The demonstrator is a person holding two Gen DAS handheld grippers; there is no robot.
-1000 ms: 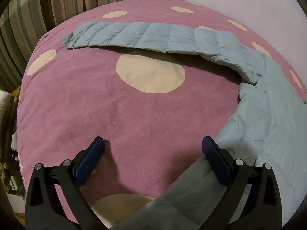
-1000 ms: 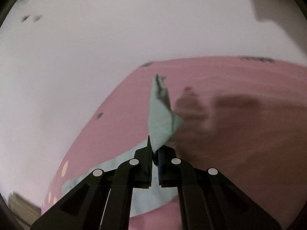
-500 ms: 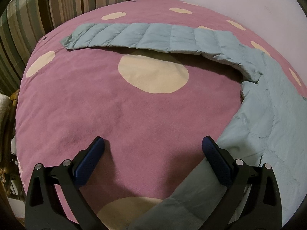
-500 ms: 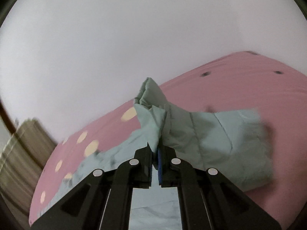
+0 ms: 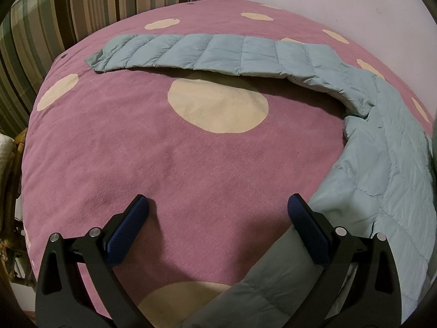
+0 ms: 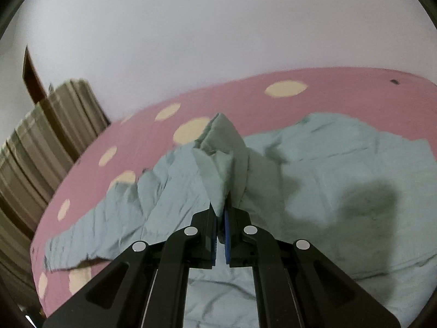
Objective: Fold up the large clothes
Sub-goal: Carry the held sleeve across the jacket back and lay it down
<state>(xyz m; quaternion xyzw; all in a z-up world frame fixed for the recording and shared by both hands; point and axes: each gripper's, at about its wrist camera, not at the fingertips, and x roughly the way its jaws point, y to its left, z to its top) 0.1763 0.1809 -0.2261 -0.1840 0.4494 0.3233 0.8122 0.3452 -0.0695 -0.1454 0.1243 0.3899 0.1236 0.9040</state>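
The right gripper (image 6: 220, 213) pinches a raised fold of the pale blue quilted jacket (image 6: 314, 191), which lies spread on the pink dotted blanket (image 5: 191, 158). The left gripper (image 5: 217, 213) hovers wide open, empty, with the jacket sleeve (image 5: 218, 54) stretched at its twelve o'clock and the body at three.

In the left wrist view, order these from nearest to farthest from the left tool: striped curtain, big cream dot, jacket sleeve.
From the left tool:
1. Big cream dot, straight ahead on the pink cover.
2. Jacket sleeve, stretched across just behind the dot.
3. Striped curtain, beyond the cover, upper left.
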